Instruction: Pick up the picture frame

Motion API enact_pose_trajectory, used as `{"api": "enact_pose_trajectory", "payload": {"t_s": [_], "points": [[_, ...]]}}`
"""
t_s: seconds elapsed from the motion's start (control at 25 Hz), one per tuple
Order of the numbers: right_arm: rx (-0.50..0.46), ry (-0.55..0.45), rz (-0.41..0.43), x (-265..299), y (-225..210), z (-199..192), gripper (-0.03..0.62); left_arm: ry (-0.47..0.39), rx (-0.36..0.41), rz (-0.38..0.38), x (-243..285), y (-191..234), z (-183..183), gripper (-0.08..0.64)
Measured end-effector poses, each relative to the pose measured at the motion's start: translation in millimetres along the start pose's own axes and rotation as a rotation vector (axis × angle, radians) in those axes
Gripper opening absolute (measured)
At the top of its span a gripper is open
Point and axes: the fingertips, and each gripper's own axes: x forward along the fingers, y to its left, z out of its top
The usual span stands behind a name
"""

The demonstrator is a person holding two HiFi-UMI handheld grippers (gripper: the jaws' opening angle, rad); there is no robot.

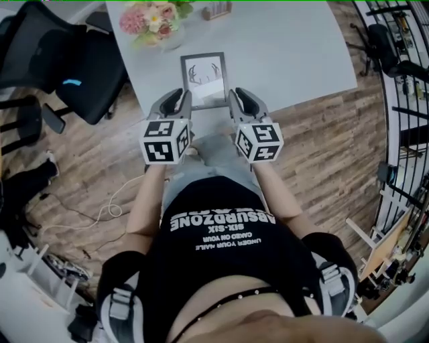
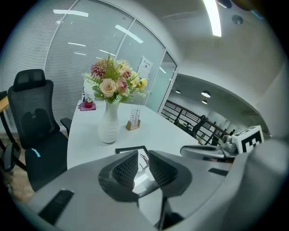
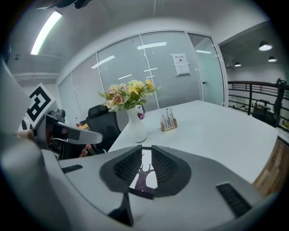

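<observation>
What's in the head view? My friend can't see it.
Seen from above, a person holds a left gripper and right gripper either side of a picture frame lying flat on a white table, flowers beyond it.

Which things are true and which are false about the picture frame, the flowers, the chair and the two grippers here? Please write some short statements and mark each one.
1. The picture frame lies flat on the white table, near the edge closest to the person. True.
2. The vase of flowers stands between the frame and the person. False: it stands beyond the frame, on the far side from the person.
3. The left gripper and the right gripper both have their jaws apart, and the frame shows through each gap. True.
4. The black office chair is on the person's right. False: it is beside the table on the person's left.
</observation>
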Motion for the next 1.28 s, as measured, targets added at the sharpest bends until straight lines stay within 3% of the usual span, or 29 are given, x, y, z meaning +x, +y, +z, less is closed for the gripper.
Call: {"api": "enact_pose_trajectory", "payload": {"t_s": [0.2, 0.64, 0.92, 1.16, 1.28], "points": [[0.005, 0.064, 0.025, 21, -7, -10, 0.077, 0.051, -0.003, 0.023, 19, 11, -11, 0.104], [0.007, 0.174, 0.005, 70, -35, -43, 0.09, 0.116, -0.044, 0.134, 73, 43, -35, 0.106], [-0.007, 0.187, -0.011, 92, -46, -54, 0.091, 0.171, -0.06, 0.164, 98, 53, -57, 0.106], [-0.026, 0.205, -0.038, 105, -52, -67, 0.091, 0.143, -0.072, 0.227, 105, 65, -61, 0.105], [-0.025, 0.229, -0.044, 109, -55, -76, 0.092, 0.171, -0.083, 0.239, 110, 72, -71, 0.106]]}}
